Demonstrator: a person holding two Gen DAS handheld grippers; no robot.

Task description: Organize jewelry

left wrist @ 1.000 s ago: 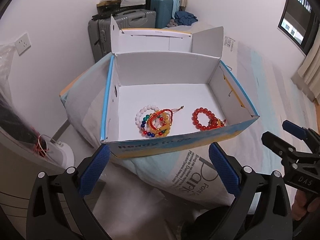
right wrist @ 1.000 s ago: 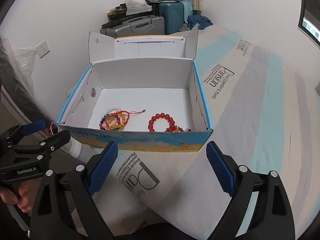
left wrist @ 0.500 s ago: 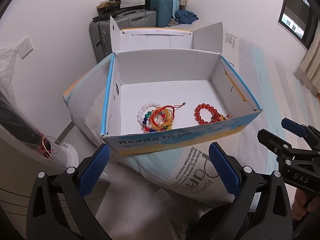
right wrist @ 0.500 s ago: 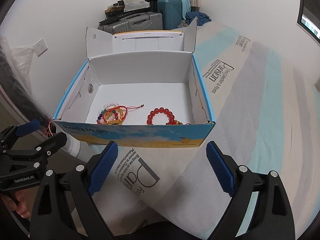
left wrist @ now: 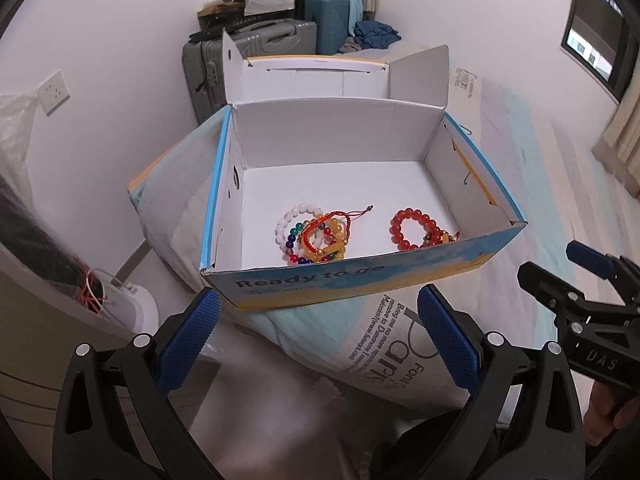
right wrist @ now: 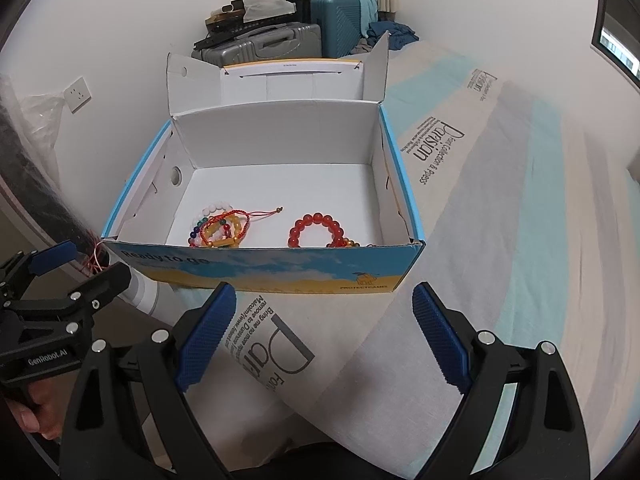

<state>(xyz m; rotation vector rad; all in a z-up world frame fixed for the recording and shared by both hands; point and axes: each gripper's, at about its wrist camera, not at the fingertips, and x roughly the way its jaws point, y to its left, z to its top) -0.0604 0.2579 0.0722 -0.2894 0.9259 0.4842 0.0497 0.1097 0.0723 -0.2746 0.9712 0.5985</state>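
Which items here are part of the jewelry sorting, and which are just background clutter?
Job: cardboard box; red bead bracelet; tangled pile of bead and cord bracelets.

Lying about: grey suitcase; teal suitcase; printed bedcover; wall socket.

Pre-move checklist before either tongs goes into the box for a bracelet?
1. Box lid open, inside reachable from above: ok.
2. Left tongs open and empty: ok.
3. Right tongs open and empty: ok.
4. Red bracelet lies apart from the others, easy single pick: ok, though small gold beads touch its near side.
5. Pile of white, rainbow, yellow and cord bracelets is separable: not ok, they overlap.
6. Both tongs outside the box, short of its front wall: ok.
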